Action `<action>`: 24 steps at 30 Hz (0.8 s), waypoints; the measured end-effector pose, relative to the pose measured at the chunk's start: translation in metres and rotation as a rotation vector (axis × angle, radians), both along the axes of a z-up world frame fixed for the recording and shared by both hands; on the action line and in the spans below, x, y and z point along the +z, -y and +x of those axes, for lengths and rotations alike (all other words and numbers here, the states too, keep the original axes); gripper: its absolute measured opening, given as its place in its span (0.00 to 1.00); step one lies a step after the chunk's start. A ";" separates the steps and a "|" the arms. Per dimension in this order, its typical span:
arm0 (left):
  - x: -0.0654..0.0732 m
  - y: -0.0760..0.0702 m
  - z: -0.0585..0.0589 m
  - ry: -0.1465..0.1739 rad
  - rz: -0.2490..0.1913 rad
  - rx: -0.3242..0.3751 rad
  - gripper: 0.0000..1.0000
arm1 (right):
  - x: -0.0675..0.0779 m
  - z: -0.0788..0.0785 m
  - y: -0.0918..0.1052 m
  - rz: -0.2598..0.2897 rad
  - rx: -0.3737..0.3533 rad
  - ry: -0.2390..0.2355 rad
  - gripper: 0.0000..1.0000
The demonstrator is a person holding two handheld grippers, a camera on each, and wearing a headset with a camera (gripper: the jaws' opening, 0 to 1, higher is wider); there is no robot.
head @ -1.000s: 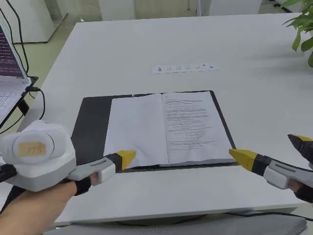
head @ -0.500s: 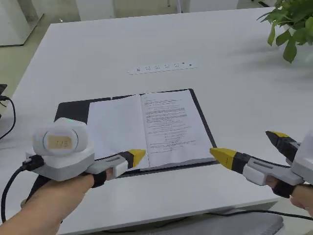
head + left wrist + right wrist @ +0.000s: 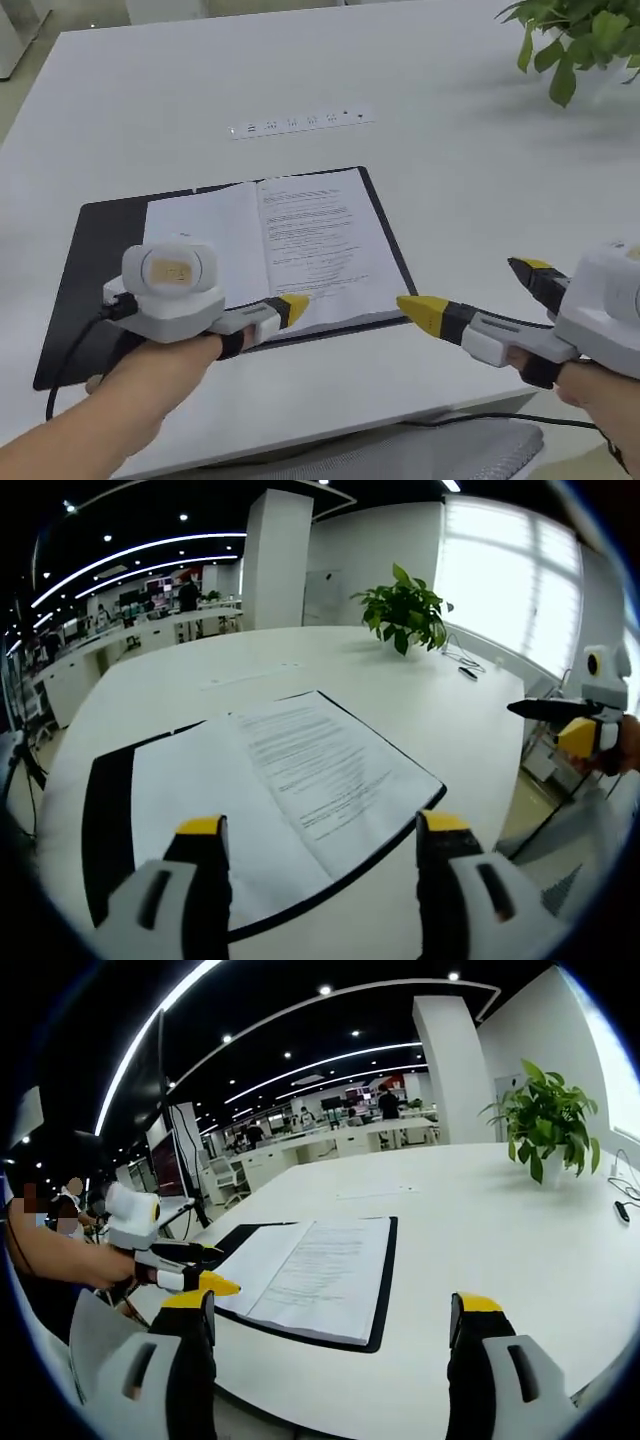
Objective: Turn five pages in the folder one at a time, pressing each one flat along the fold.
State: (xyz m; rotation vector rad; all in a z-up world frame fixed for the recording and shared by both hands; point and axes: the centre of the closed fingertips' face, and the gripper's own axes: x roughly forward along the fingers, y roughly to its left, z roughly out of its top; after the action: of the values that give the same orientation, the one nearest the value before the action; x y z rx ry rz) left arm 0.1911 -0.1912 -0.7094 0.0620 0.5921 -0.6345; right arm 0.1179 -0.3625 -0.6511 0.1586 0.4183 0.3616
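The open left claw (image 3: pixel 320 830) now sits nearer the black paper-filled folder's (image 3: pixel 110 270) fold; the open right claw (image 3: pixel 335 1305) hovers, printed page (image 3: pixel 320 240) unlifted.

A white rectangular power strip (image 3: pixel 298 123) lies flat on the large white tabletop (image 3: pixel 480 170). A green leafy potted plant (image 3: pixel 572 36) stands far right. A black cable (image 3: pixel 470 421) runs below the near edge.

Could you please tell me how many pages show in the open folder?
2: a blank page on the left and a printed page on the right; more may lie hidden beneath.
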 end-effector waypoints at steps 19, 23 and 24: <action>-0.051 0.075 0.016 -0.006 -0.014 -0.046 0.67 | -0.016 0.011 0.000 0.056 0.008 -0.034 0.95; -0.055 0.085 0.023 0.011 -0.040 -0.026 0.67 | -0.019 0.013 -0.003 0.073 0.009 -0.040 0.95; -0.056 0.086 0.025 0.015 -0.042 -0.023 0.67 | -0.019 0.013 -0.003 0.075 0.009 -0.040 0.95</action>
State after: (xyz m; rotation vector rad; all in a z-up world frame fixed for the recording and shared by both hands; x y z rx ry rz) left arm 0.2156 -0.2774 -0.7658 0.0343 0.5636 -0.6685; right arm 0.1308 -0.3595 -0.6699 0.2374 0.4450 0.3835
